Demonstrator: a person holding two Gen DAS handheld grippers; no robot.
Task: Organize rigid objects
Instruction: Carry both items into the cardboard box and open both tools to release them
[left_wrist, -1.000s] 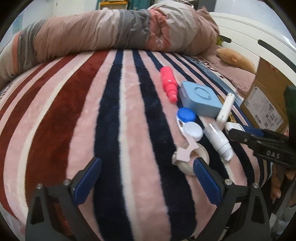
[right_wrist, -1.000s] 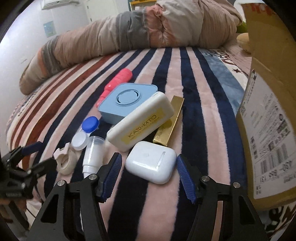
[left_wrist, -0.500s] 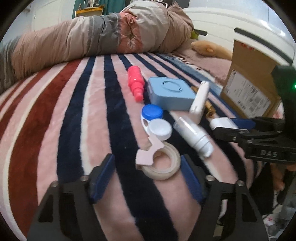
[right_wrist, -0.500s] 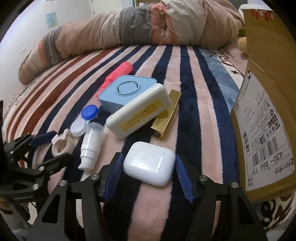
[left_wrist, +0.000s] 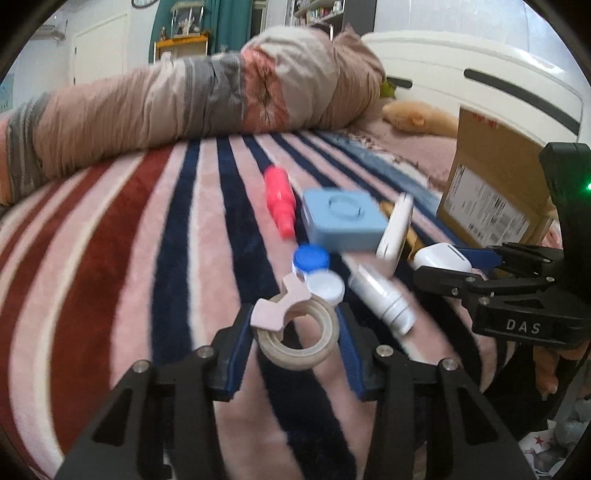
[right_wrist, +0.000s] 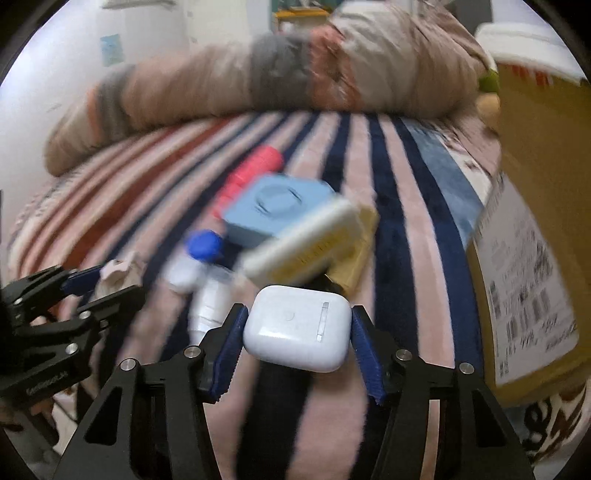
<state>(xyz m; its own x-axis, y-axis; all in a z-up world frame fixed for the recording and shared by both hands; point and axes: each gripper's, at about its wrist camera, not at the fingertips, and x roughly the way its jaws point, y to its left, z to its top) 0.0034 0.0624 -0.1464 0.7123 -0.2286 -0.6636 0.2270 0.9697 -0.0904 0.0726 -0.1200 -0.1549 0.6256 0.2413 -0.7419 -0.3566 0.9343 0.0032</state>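
A cluster of small objects lies on the striped blanket. My left gripper (left_wrist: 293, 334) is shut on a tape roll with a pink dispenser tab (left_wrist: 297, 330). My right gripper (right_wrist: 297, 330) is shut on a white earbud case (right_wrist: 297, 326), which also shows in the left wrist view (left_wrist: 441, 256). Behind them lie a blue square box (left_wrist: 341, 218), a red bottle (left_wrist: 279, 201), a blue-and-white contact lens case (left_wrist: 316, 271), a white tube (left_wrist: 380, 297), a cream case (right_wrist: 304, 240) and a gold bar (right_wrist: 356, 258).
A cardboard box (right_wrist: 535, 221) stands at the right edge of the bed. A rolled duvet (left_wrist: 184, 107) lies across the back. A white headboard (left_wrist: 480, 74) is at the far right. The blanket (left_wrist: 110, 258) to the left is bare.
Both grippers moved forward and closed. The left one closed on the tape roll, the right one on the earbud case. Both views dropped lower toward the blanket.
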